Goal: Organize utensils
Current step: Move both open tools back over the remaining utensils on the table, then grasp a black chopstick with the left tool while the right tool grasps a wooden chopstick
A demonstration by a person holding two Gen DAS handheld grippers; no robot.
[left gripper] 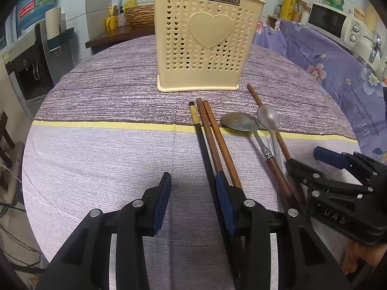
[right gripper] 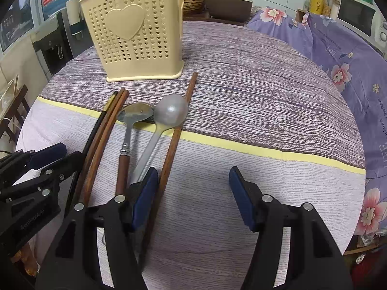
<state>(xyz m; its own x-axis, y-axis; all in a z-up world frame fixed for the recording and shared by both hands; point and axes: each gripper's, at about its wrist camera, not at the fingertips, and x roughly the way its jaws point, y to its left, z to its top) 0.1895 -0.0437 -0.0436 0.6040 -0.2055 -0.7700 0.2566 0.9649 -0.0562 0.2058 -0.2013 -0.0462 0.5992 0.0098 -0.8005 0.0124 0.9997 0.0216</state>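
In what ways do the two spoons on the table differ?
The steel spoon with a wooden handle has a shiny bowl facing up; the plain grey spoon looks matte, with its bowl's rounded back up. The steel spoon's handle is brown past a metal collar; the grey spoon's is pale throughout. Both lie on the tablecloth.

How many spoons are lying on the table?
2, side by side right of the chopstick bundle: a metal spoon with a wooden handle, and a grey plastic spoon just to its right, bowl against a lone chopstick. The holder may hide more.
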